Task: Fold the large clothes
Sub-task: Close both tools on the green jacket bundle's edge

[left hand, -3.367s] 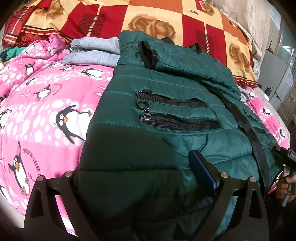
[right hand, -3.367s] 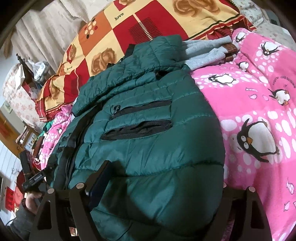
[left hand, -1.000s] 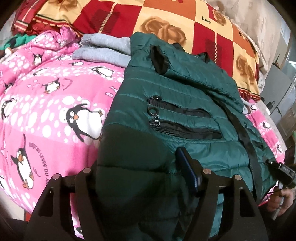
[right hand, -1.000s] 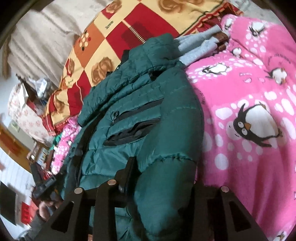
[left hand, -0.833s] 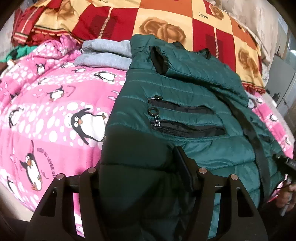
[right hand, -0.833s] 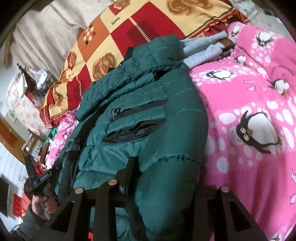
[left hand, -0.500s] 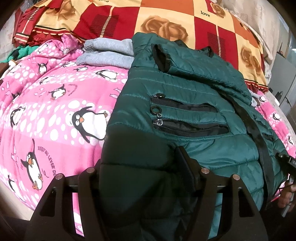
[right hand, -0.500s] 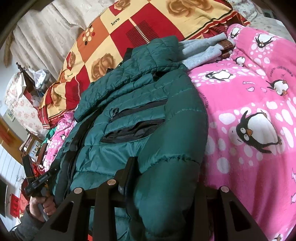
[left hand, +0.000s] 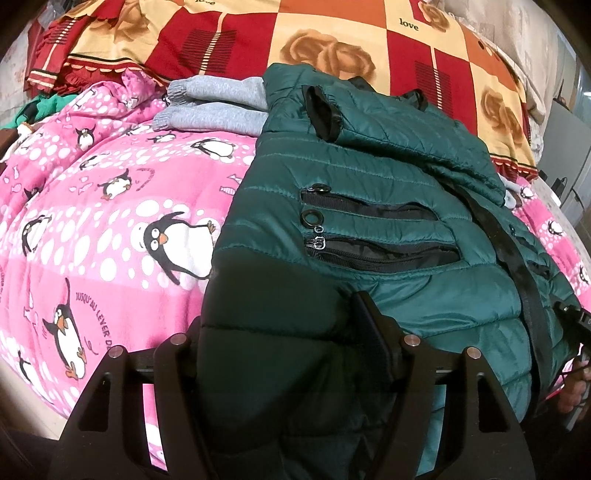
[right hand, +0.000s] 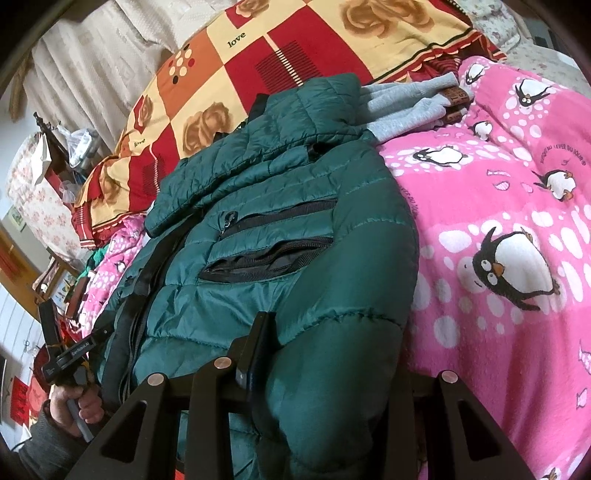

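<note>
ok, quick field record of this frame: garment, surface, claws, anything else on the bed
garment: green puffer jacket, lying flat, two black zip pockets facing up
surface: pink penguin blanket on a bed
left claw: shut on the jacket's near hem
right claw: shut on the same hem, other corner
behind jacket: grey garment, partly under the jacket
far end: red and yellow rose quilt

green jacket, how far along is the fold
Partly done. Done: one sleeve lies folded across the top of the green jacket, which rests flat on the penguin blanket. In hand: the left gripper and the right gripper each clamp a bunch of the near hem. Left: carrying that hem up over the zip pockets toward the collar, then smoothing it.
</note>
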Available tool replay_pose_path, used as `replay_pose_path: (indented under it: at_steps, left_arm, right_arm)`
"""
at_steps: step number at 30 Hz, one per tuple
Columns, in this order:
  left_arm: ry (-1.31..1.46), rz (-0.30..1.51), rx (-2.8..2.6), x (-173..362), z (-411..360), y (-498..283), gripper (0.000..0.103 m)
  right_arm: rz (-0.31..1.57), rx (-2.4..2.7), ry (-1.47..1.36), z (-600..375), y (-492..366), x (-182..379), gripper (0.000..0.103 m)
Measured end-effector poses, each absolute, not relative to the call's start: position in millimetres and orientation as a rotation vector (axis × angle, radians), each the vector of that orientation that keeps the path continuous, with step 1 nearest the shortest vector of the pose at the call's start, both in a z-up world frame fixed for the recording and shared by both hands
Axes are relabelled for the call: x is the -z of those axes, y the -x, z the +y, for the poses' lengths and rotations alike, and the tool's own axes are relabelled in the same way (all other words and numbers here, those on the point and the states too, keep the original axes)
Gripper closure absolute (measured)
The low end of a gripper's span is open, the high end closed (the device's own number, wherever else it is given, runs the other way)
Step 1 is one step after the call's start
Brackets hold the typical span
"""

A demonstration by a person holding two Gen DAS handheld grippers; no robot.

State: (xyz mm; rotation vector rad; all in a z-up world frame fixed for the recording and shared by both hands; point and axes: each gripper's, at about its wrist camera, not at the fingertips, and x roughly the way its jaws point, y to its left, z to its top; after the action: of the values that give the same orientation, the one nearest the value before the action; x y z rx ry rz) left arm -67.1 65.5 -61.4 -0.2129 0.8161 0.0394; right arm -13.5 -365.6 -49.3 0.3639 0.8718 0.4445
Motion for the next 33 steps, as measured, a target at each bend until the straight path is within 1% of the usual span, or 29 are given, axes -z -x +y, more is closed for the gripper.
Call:
replay_pose_path:
  at_steps: [5,7,8,9,10,11,12,14,18,33]
  left_arm:
    - [0.210,0.813,-0.040,62,65,67,0.036]
    - [0.213,0.813,-0.032,62,66,68,0.039]
    - [0.215,0.811,-0.026,61,65,68,0.047]
    - [0.213,0.807,-0.018,58,65,70,0.058]
    - [0.211,0.803,-0.015,56,66,73,0.065]
    - [0.216,0.802,-0.007,53,67,74,0.074]
    - [0.228,0.805,0.002,52,69,76,0.079]
    - [0.269,0.817,0.014,50,76,80,0.082]
    - [0.298,0.833,0.027,43,80,90,0.086]
    - [0.383,0.812,0.087,-11,103,167,0.087]
  right_arm:
    - [0.870,-0.439,-0.327,-361,13,48,0.069]
    - [0.869,-0.440,-0.306,-359,13,44,0.070]
    - [0.860,-0.441,-0.281,-357,14,41,0.074]
    - [0.851,-0.441,-0.266,-355,15,37,0.077]
    - [0.840,-0.437,-0.257,-355,17,34,0.080]
    - [0.829,-0.430,-0.254,-356,19,30,0.081]
    - [0.822,-0.425,-0.258,-358,21,27,0.082]
    - [0.802,-0.421,-0.280,-364,26,22,0.084]
    - [0.768,-0.447,-0.292,-369,42,9,0.085]
    - [0.752,-0.536,-0.351,-373,127,-29,0.085]
